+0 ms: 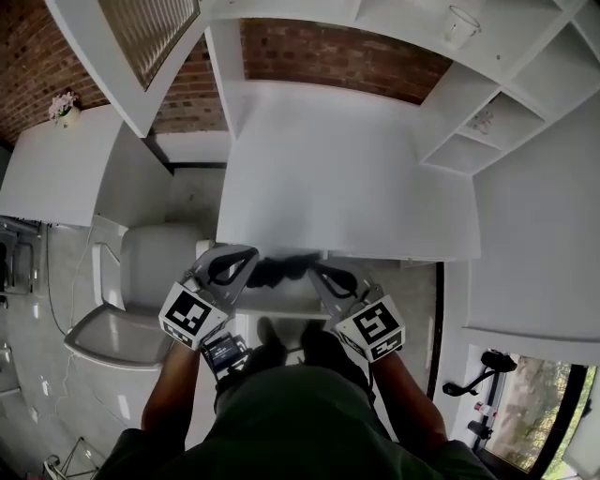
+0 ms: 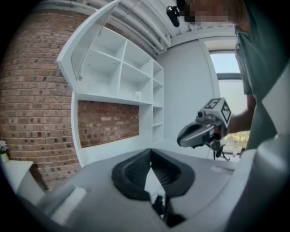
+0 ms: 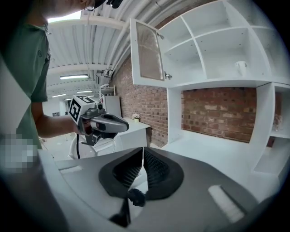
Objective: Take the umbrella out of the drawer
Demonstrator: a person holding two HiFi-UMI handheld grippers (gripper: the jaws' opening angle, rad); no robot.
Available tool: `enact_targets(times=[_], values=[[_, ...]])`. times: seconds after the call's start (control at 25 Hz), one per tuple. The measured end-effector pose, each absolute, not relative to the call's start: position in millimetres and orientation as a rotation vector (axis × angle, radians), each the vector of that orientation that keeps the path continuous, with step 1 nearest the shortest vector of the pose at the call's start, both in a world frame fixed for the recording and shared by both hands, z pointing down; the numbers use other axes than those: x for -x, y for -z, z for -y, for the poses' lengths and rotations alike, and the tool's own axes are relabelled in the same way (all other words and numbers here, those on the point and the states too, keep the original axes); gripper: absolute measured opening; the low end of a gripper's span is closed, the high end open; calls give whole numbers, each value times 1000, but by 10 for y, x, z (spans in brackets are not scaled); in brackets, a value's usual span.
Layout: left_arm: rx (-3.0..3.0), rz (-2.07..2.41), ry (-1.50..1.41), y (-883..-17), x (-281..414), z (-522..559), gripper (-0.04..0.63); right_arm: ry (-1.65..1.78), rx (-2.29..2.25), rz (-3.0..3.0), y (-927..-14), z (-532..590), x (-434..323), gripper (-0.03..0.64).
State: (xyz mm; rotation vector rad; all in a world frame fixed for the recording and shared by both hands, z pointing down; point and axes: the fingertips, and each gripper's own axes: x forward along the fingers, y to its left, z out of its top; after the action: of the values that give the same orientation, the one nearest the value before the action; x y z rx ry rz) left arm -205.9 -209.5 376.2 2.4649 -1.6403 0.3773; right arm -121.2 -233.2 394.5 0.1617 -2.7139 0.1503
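Observation:
In the head view both grippers are held side by side at the front edge of the white desk [image 1: 347, 178]. My left gripper [image 1: 255, 269] and my right gripper [image 1: 317, 274] point toward each other's tips. A dark shape [image 1: 284, 266] lies between them under the desk edge; I cannot tell whether it is the umbrella. A pale ledge [image 1: 281, 302] shows just below it. In the left gripper view the left gripper [image 2: 151, 154] has its jaws together and empty, and the right gripper [image 2: 199, 131] hangs beside it. The right gripper [image 3: 143, 152] also looks shut and empty.
A white chair [image 1: 141, 281] stands left of the desk. White shelves [image 1: 506, 112] with a cup [image 1: 461, 23] rise behind and to the right, and a cabinet door [image 1: 141, 47] hangs open at upper left. A flower pot [image 1: 64, 105] sits on a side counter.

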Motion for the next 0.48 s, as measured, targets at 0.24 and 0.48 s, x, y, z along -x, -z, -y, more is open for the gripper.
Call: enact_targets(times=[0.24, 0.48], values=[[-2405, 1557, -557, -4443, 2182, 2209, 3, -120, -3, 2631, -4625, 2385, 1480, 18], [-2350, 1417, -733, -5273, 2168, 2316, 14, -81, 103, 2506, -5496, 2416, 1570, 35]])
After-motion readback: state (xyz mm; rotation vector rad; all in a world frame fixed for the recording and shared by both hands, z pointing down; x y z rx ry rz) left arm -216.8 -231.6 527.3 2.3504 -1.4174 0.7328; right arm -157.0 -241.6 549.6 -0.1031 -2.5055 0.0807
